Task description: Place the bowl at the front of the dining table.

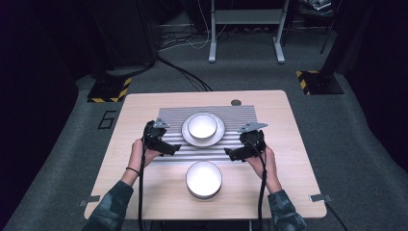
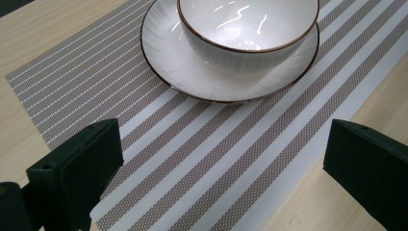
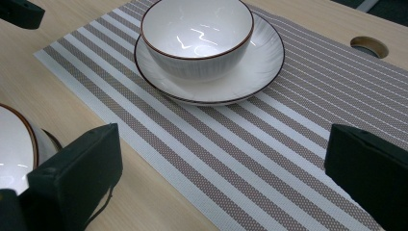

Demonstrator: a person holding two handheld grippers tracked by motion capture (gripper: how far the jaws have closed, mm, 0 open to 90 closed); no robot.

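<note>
A white bowl (image 1: 202,126) with a brown rim sits on a white plate (image 1: 217,136) in the middle of a striped placemat (image 1: 168,114). A second white bowl (image 1: 204,178) stands on the bare wood near the front edge, seemingly on top of other dishes. My left gripper (image 1: 174,148) hovers at the mat's left, open and empty, facing the bowl (image 2: 248,29) and plate (image 2: 192,77). My right gripper (image 1: 229,155) is at the mat's right, open and empty, with the bowl (image 3: 197,36) on its plate (image 3: 250,72) ahead and the near bowl (image 3: 17,149) at its left.
The wooden table (image 1: 288,159) has a round cable hole (image 1: 235,102) behind the mat. The mat (image 2: 231,163) spreads under both grippers. Around the table is grey carpet with cables and a metal stand base (image 1: 245,29) at the back.
</note>
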